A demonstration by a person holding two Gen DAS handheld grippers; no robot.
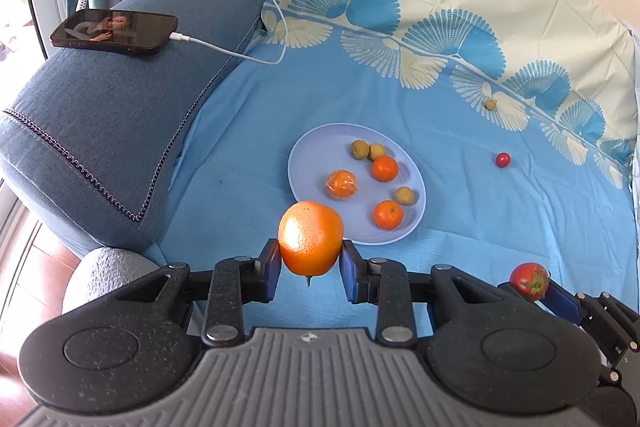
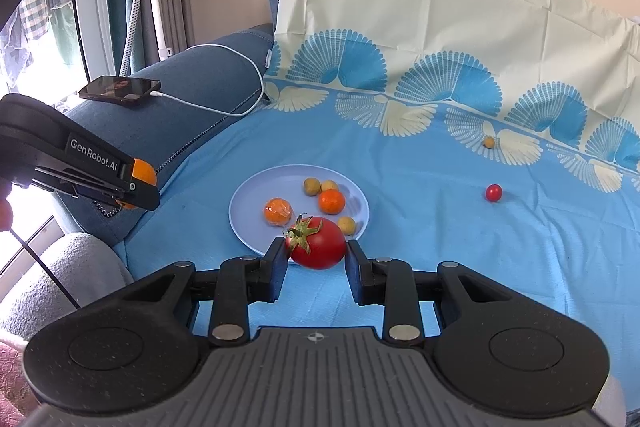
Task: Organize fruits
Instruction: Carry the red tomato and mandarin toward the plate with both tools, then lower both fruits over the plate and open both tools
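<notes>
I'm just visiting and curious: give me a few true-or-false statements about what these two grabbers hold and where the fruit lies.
1. The left gripper is clamped on a large orange citrus fruit. True.
2. The right gripper is empty. False: it grips a big red tomato with a green stem.
3. The round pale-blue plate is bare. False: small oranges and yellowish fruits lie on it.
4. A small red cherry tomato lies on the blue cloth, off the plate. True.
</notes>
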